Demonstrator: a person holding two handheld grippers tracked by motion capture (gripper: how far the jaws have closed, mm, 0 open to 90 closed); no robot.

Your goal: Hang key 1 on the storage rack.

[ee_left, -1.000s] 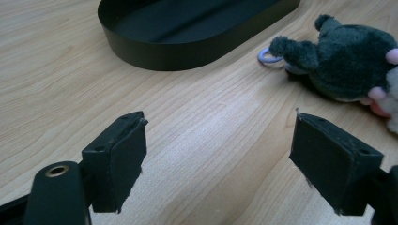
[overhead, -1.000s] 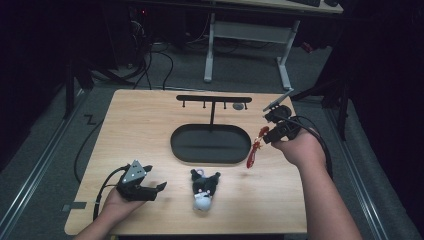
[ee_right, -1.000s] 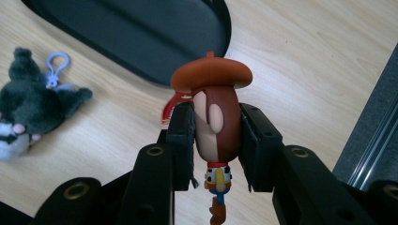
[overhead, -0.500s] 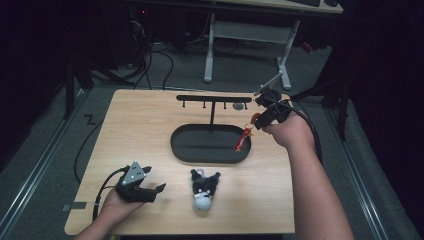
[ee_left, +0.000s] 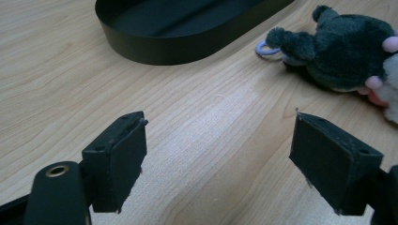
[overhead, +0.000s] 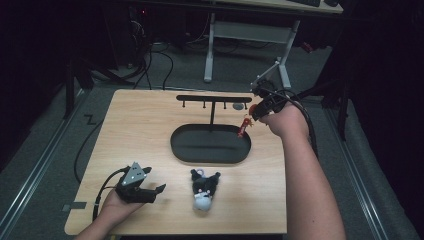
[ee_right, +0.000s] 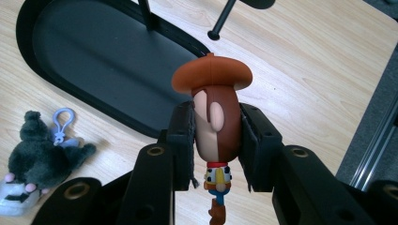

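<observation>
Left gripper (overhead: 150, 192) is resting low near the front edge, jaws standing wide apart. Right gripper (overhead: 256, 111) is hovering raised, arm extended, jaws clamping.

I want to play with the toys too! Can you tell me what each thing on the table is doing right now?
Cowboy figure: clamped by its head in the right gripper, held up near the rack's right end.
Left gripper: open, nothing between its fingers, resting low over the table.
Plush keychain: lying on the table, untouched.
Oval tray: empty.
Hook rack: upright, one small grey thing hanging.
</observation>
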